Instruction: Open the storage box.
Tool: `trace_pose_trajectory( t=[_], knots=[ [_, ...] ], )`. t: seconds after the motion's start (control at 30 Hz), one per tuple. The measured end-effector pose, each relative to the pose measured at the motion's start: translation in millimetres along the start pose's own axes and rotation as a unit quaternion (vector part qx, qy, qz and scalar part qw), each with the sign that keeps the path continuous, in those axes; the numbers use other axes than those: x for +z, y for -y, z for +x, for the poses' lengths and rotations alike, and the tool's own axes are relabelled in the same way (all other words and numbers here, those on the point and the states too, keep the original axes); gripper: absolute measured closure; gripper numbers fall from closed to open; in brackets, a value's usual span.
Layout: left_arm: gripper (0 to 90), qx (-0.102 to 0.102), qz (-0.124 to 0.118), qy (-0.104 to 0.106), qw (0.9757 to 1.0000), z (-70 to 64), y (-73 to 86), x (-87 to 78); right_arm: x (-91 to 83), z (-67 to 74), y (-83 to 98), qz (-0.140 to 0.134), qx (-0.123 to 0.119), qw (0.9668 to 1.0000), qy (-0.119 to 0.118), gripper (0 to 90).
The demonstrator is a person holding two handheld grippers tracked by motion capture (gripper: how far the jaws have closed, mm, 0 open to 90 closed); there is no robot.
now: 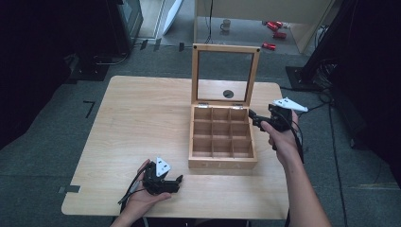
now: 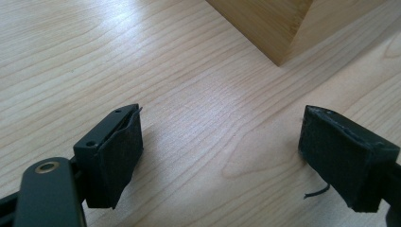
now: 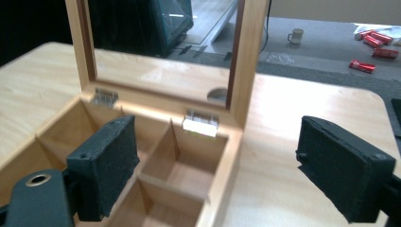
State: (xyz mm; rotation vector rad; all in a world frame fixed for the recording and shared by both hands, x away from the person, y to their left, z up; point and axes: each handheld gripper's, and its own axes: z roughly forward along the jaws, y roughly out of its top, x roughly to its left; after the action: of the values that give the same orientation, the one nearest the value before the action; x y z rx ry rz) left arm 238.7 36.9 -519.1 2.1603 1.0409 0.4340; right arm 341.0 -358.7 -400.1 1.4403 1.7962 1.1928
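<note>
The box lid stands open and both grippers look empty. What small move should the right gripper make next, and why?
Probably draw the right gripper back a little from the box. Its jaws stand open with nothing between them, beside the right hinge, and the lid stands upright by itself. The compartments look empty. The left gripper rests open on the table.

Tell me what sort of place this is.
Probably a lab or workshop set up for recording, not a home: a light wooden table on grey carpet, dark equipment and cables around it, and a mug and red packets left on the floor.
</note>
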Motion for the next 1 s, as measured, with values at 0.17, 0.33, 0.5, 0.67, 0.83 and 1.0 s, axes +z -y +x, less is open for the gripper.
trace_pose_trajectory(
  t=[0.17, 0.33, 0.5, 0.67, 0.83, 1.0],
  knots=[
    [15.0, 0.000, 0.000, 0.000, 1.0000, 0.0, 0.0, 0.0, -15.7, -1.8, 19.3, 0.001, 0.006, 1.0000, -0.003, 8.1],
    [15.1, 0.000, -0.001, 0.000, 1.0000, -0.4, 0.1, 0.2, -35.8, -7.6, 39.7, 0.001, 0.010, 0.9999, -0.003, 6.3],
    [15.0, 0.001, 0.000, -0.001, 1.0000, -0.6, 0.0, 0.3, -57.7, -14.6, 69.0, 0.012, 0.009, 0.9999, 0.003, 4.7],
    [15.0, 0.001, 0.000, -0.001, 1.0000, -0.8, 0.0, 0.3, -75.5, -21.2, 94.9, 0.020, 0.015, 0.9997, 0.008, 4.2],
    [15.0, 0.000, -0.001, -0.002, 1.0000, -1.1, -0.1, 0.7, -89.8, -29.5, 119.8, 0.031, 0.021, 0.9992, 0.014, 3.7],
    [15.0, 0.000, -0.001, -0.002, 1.0000, -1.1, -0.1, 0.7, -99.3, -37.4, 137.9, 0.039, 0.035, 0.9985, 0.015, 2.7]
  ],
)
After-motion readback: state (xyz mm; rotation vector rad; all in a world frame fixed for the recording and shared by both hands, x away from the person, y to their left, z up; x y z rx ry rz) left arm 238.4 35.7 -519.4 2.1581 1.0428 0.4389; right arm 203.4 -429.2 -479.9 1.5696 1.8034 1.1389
